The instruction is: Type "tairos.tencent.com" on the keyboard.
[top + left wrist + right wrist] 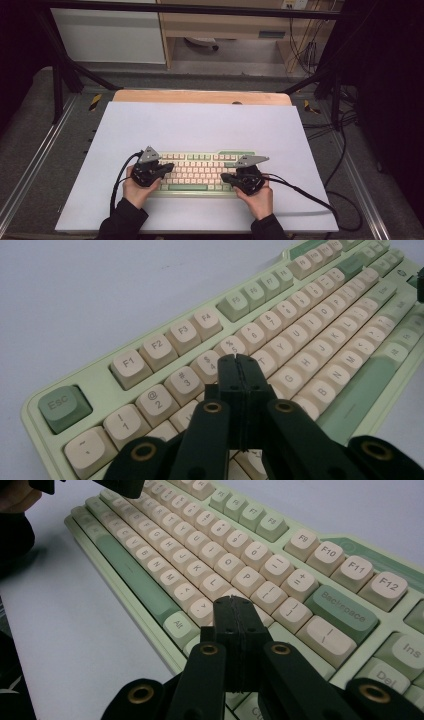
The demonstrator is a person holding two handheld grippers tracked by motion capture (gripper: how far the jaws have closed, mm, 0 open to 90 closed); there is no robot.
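A: We start at the left. Our left gripper (pixel 167 166) hangs over the left half of the keyboard (pixel 200 172), jaws pressed together with nothing between them. In the left gripper view the closed tip (pixel 239 360) sits low over the number row, near the 4 and 5 keys — we cannot tell whether it touches a cap.

B: And the keyboard itself?

A: It lies flat on a white sheet (pixel 200 125) near the front edge of the table, pale green case, cream keys, green space bar (pixel 188 187). It sits square to us.

B: The right side?

A: Our right gripper (pixel 226 176) is over the right half, jaws also shut and empty. In the right gripper view its tip (pixel 234 600) hovers by the punctuation keys beside the L key (pixel 213 584), left of Backspace (pixel 342 611).

B: How far along are we?

A: We judge this as key-pressing with closed tips. No key looks pushed down, so the work seems barely begun or between strokes.

B: Anything in the way?

A: Nothing on the sheet. Black cables (pixel 320 200) trail off to the right, well clear of the keys. Beyond the table edge stand a dark frame (pixel 60 75) and a wooden cabinet (pixel 225 25).
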